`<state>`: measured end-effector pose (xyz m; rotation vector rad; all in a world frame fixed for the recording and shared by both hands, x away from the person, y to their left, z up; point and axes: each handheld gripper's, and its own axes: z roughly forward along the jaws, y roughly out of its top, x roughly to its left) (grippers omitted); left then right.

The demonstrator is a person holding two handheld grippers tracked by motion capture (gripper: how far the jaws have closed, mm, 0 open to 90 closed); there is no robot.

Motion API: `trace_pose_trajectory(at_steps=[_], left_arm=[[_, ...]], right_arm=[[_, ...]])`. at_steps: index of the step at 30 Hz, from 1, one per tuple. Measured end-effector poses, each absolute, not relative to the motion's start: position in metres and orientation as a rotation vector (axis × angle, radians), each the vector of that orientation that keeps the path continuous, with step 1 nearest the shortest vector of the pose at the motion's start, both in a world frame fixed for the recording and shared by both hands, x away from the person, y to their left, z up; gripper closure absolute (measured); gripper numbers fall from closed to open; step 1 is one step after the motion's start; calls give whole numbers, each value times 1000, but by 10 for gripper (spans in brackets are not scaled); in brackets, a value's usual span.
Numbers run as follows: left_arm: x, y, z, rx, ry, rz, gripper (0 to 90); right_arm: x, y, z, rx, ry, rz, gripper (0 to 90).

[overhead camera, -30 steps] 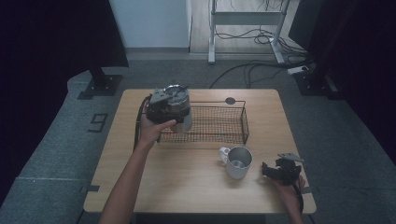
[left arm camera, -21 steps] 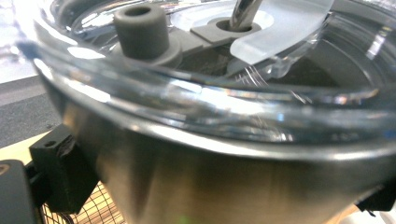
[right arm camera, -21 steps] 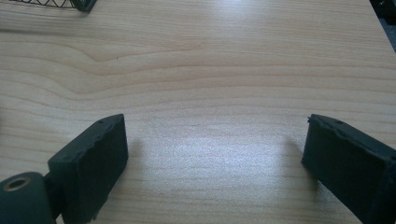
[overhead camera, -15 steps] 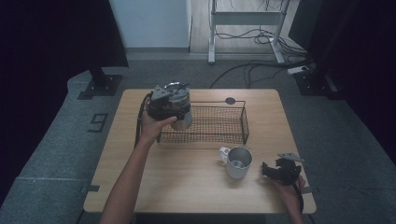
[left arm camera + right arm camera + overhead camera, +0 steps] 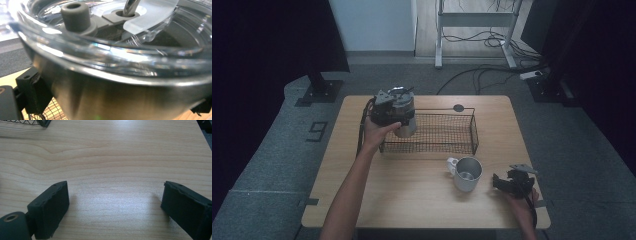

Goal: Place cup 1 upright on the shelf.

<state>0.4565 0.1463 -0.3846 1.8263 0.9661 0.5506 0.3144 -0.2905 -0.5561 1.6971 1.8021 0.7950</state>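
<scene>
Left gripper view: clear lid, probably straw.

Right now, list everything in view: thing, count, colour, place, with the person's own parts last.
steel tumbler with clear lid: one, silver, held over the left end of the basket, between the left gripper's jaws
wire basket: one, black, at the middle of the table, toward its far edge
mug: one, silver, with a pale handle, on the table in front of the basket, toward the right
table: one, light wood
small round mark: one, dark, on the table behind the basket
left gripper: one, black, closed on the tumbler
right gripper: one, black, jaws apart and just closing over bare wood, nothing between them, right of the mug
</scene>
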Motion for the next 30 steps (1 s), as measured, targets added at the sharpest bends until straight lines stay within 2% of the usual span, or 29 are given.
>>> trace_pose_trajectory(at_steps=[30], left_arm=[[475,146,-424,1877,1039,529,41]], right_arm=[[314,-290,-556,1699,1798,793,78]])
